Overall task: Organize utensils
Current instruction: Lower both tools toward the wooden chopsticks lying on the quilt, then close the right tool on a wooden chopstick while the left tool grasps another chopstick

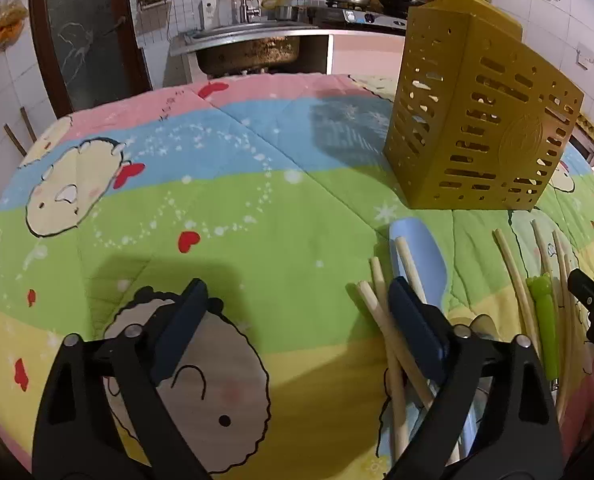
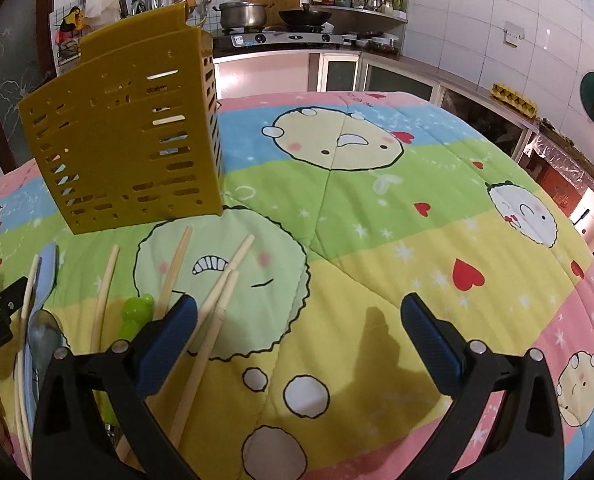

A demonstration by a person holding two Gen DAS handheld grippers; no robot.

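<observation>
Each gripper has black triangular arms; silver screws; dark blue fingertip pads.

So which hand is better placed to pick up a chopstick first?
Probably right: its open tongs have one pad against the chopsticks. The left tongs, also open, are mostly over bare quilt.

The quilt is banded pink, blue, green and yellow, printed with round cartoon faces, red hearts and white stars. The slotted utensil holder at the far side is mustard gold. The near chopsticks are pale wood, the spatula light blue, a small handle lime green. Both grippers' pads are dark blue on black frames.
</observation>
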